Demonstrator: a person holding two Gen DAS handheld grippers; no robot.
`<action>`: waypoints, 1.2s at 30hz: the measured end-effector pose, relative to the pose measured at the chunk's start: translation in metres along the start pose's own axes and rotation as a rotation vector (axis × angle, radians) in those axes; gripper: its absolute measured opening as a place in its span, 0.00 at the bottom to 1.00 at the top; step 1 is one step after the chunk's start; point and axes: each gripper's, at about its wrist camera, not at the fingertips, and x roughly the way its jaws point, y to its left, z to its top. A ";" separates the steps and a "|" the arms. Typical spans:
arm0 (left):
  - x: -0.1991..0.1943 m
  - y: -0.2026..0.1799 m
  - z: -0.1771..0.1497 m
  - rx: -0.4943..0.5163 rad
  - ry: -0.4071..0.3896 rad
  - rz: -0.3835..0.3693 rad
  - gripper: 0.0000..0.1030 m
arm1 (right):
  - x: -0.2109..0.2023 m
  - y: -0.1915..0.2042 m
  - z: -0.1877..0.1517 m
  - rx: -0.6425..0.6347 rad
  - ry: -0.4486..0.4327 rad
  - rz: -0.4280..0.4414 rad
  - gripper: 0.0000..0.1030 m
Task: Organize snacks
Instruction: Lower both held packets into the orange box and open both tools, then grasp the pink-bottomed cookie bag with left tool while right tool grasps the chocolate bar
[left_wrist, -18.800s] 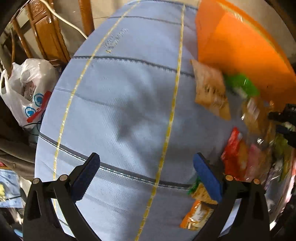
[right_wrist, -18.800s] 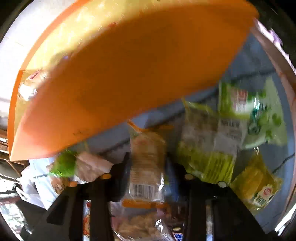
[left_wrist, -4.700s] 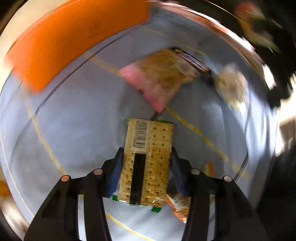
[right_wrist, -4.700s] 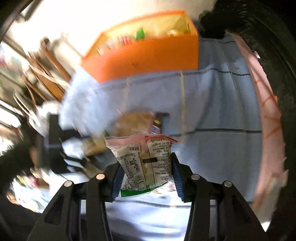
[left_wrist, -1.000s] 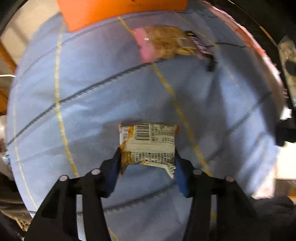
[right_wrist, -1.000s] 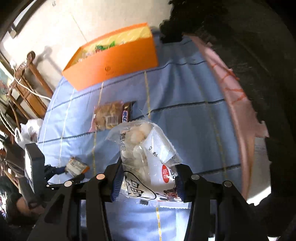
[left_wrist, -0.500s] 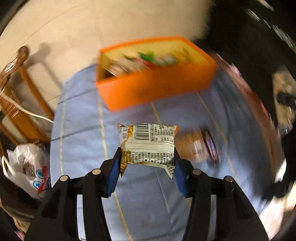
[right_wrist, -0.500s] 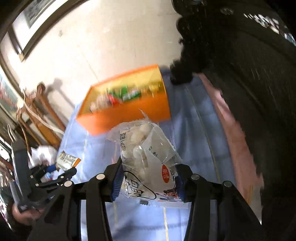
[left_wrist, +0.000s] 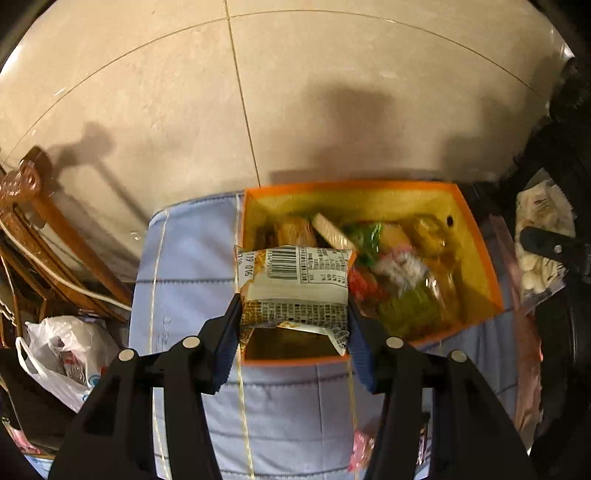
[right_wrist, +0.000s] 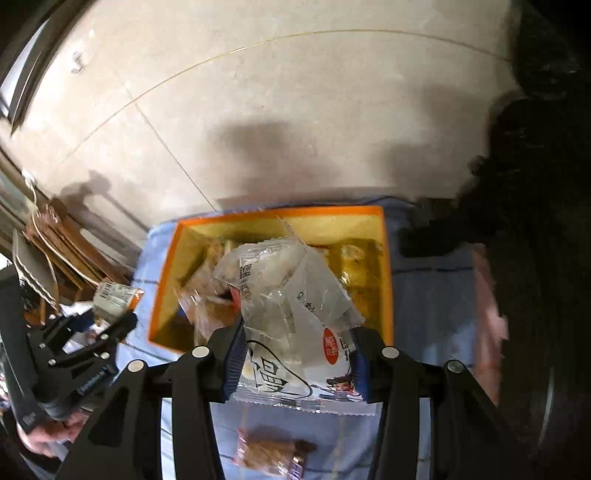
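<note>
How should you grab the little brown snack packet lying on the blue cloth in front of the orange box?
Probably from straight above, because the brown snack packet lies flat on the blue cloth with nothing on top of it. Pinch across its narrow width near the puffy middle. The ends look flat and thin, so they would likely slip. The picture is blurry there, so this is a best guess.

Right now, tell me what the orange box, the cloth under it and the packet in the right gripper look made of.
Orange box: likely matte card; thin, straight walls, folded corners.
Cloth: woven fabric, probably cotton; visible stitched seam lines.
Packet: clear glossy plastic film; crinkled, see-through, serrated sealed edge, clamped in the right gripper.
</note>
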 end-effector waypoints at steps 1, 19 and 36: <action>0.003 -0.002 0.005 0.003 0.004 0.000 0.49 | 0.003 0.001 0.004 -0.006 -0.002 -0.009 0.46; 0.029 0.001 0.014 0.035 -0.024 0.011 0.96 | -0.013 0.026 -0.022 -0.218 -0.072 -0.070 0.97; 0.065 0.002 -0.246 0.456 0.103 0.051 0.96 | 0.083 0.094 -0.277 -1.253 0.396 0.150 0.96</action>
